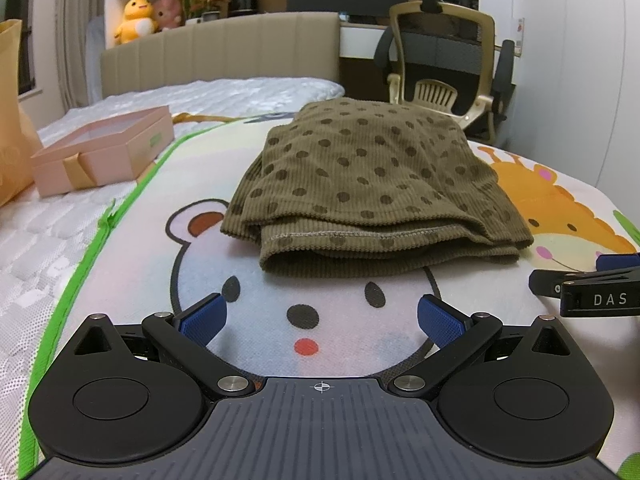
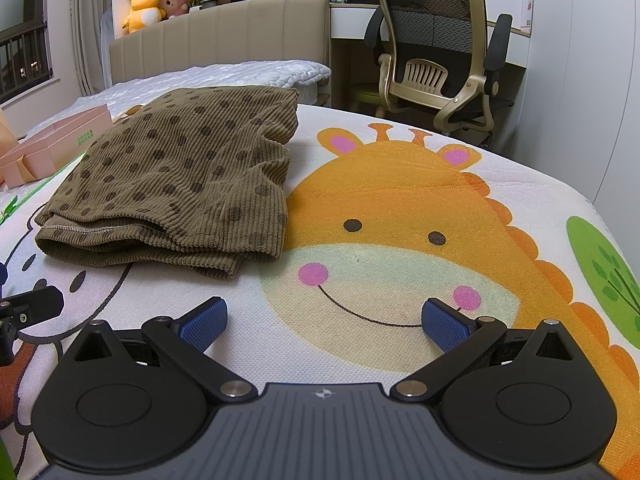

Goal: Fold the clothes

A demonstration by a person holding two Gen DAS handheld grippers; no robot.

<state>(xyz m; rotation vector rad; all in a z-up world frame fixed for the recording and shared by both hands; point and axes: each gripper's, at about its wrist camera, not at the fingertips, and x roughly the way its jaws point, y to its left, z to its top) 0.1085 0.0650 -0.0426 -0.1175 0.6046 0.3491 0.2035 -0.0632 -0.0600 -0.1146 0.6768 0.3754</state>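
An olive-brown ribbed garment with dark dots (image 1: pixel 360 184) lies folded in a thick stack on a cartoon-print mat (image 1: pixel 320 336) on the bed. It also shows in the right wrist view (image 2: pixel 180 176), to the left. My left gripper (image 1: pixel 322 320) is open and empty, a short way in front of the garment's near edge. My right gripper (image 2: pixel 324 322) is open and empty over the giraffe print (image 2: pixel 392 248), to the right of the garment. The right gripper's side shows at the right edge of the left wrist view (image 1: pixel 592 292).
A pink gift box (image 1: pixel 104 152) sits on the white mattress to the left, next to an orange bag (image 1: pixel 12 112). The headboard (image 1: pixel 220 52) stands behind, with plush toys above it. An office chair (image 2: pixel 436 52) stands beyond the bed's right side.
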